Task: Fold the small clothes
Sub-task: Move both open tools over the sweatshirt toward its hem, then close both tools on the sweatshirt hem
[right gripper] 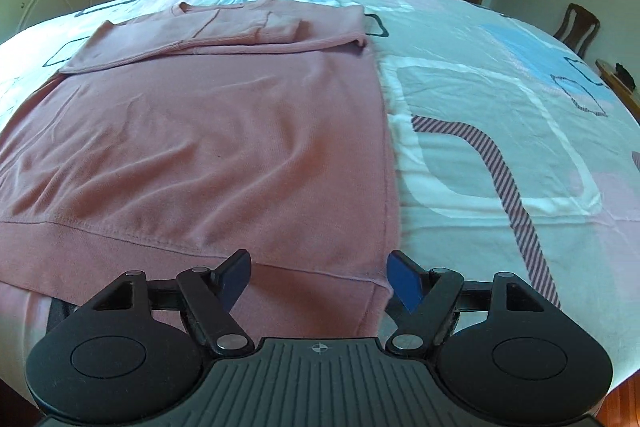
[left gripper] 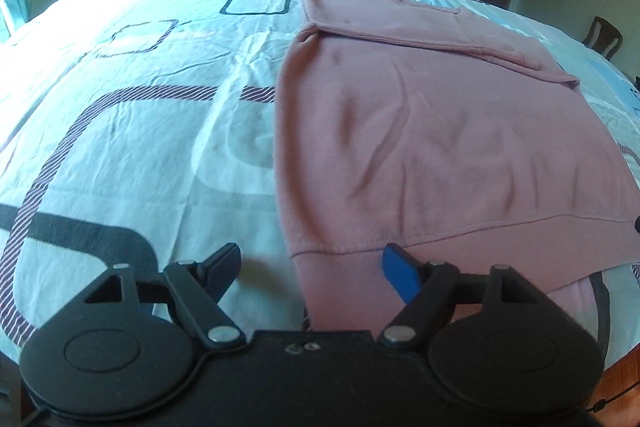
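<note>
1. The pink knit sweatshirt [right gripper: 200,131] lies flat on the bed's patterned white sheet [right gripper: 500,131], its sleeves already folded across the chest at the far end.
2. The left tongs [left gripper: 310,269] and right tongs [right gripper: 318,277] stand open and empty, each over a near hem corner.
3. Judged left: folding the body over, hem toward collar.

A bed [left gripper: 132,131] carries the load, covered by a pale sheet [right gripper: 500,131] printed with rounded squares and striped bands. One pink sweater [right gripper: 208,147] lies flat directly on the sheet, sleeves folded across its far end.
</note>
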Available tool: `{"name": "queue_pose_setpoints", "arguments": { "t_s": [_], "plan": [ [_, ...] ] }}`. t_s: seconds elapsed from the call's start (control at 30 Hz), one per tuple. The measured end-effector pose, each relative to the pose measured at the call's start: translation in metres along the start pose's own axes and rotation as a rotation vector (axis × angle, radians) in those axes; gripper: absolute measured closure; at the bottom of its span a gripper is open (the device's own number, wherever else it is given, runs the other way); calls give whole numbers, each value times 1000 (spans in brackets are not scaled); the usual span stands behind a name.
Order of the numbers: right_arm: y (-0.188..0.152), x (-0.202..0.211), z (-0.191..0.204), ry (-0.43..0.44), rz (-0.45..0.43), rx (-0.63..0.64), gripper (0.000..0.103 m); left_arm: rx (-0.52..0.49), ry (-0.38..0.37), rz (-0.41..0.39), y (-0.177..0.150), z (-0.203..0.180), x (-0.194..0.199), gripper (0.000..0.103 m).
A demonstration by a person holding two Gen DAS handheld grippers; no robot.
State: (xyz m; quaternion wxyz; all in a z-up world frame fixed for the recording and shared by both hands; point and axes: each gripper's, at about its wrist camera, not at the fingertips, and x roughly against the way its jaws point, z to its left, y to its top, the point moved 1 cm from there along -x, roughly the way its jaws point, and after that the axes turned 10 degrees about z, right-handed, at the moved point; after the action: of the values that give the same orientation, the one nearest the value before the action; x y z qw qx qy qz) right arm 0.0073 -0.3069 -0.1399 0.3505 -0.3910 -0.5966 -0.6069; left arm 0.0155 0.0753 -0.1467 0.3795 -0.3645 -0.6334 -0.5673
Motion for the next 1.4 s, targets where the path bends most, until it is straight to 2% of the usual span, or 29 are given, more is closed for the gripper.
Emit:
{"name": "queue_pose_setpoints", "arguments": {
  "t_s": [0.13,0.23,0.3,0.4,0.43,0.5,0.6,0.63,0.67,0.83,1.0,1.2,1.4],
  "plan": [
    [-9,-3,-13,3,31,-58,29,40,-53,11,-6,13,-3,32],
    [-13,-2,-17,27,37,-104,29,45,-112,26,-5,14,-2,48],
    [-15,-2,-20,56,40,-130,29,42,-163,42,-3,11,-4,64],
    [-16,-2,-23,98,50,-183,29,43,-196,54,-1,7,-7,67],
    [-16,-1,-23,101,49,-193,34,47,-210,57,1,7,-8,69],
    [-16,1,-22,113,49,-192,54,49,-242,68,3,7,-11,85],
    [-13,3,-19,132,51,-183,72,66,-275,72,8,7,-14,95],
    [-12,3,-20,141,51,-189,78,72,-282,67,11,7,-14,96],
    [-9,3,-22,161,51,-200,89,76,-291,62,14,7,-14,97],
    [12,15,-25,247,-5,-227,91,83,-332,-8,36,2,-2,98],
    [52,23,-37,349,-84,-290,91,96,-362,-111,79,-6,12,98],
    [129,9,-52,397,-176,-329,91,125,-380,-226,153,-15,1,98],
    [212,-25,-58,392,-221,-326,91,153,-365,-279,229,-25,-30,99]
  ]
}}
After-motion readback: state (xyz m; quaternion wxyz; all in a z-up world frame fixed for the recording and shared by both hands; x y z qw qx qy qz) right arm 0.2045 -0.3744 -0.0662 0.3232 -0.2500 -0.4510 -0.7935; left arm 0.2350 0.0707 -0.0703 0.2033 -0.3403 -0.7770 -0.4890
